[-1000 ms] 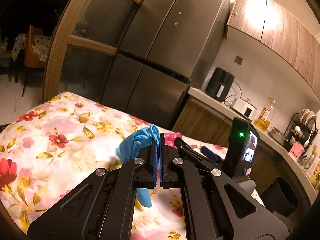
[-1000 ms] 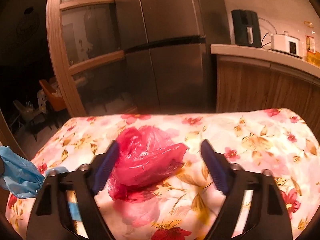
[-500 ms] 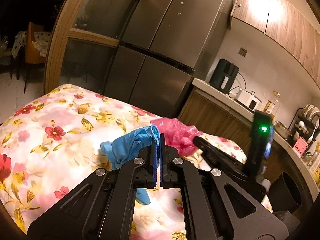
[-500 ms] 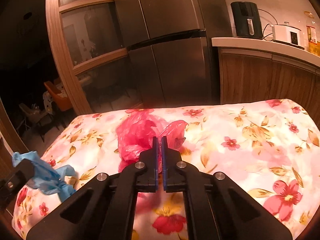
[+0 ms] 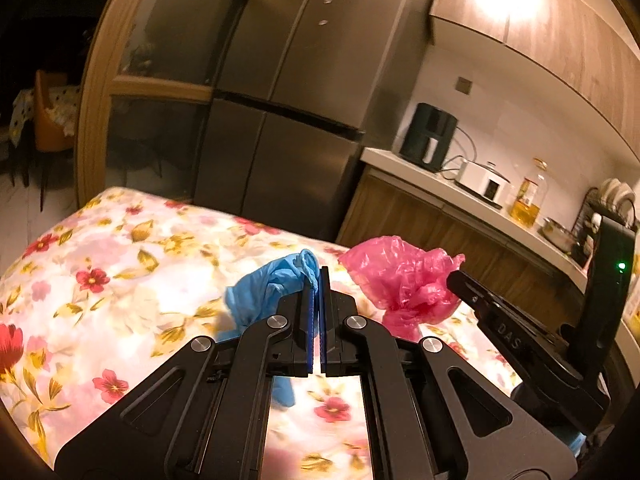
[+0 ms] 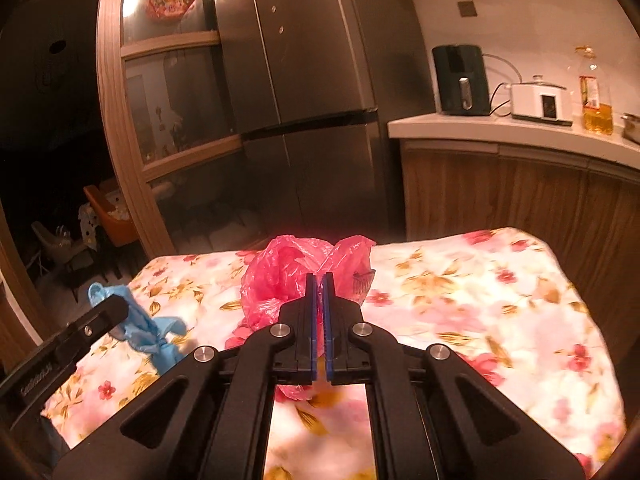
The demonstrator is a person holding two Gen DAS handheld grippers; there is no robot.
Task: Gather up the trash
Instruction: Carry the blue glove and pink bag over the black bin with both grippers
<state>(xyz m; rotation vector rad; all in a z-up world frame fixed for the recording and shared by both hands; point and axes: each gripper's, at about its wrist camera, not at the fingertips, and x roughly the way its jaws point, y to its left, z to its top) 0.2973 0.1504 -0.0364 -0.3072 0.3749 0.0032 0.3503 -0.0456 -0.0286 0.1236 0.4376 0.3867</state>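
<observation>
Left tongs: closed on a crumpled blue glove, limp, its fingers hanging toward the flowered tablecloth. Right tongs: closed on a crinkled, translucent pink plastic bag, bunched with no clear long axis, held above the cloth. Raised letters on the tongs' arms, too small to read. Behind: steel fridge, counter, oil bottle, label unreadable.
</observation>
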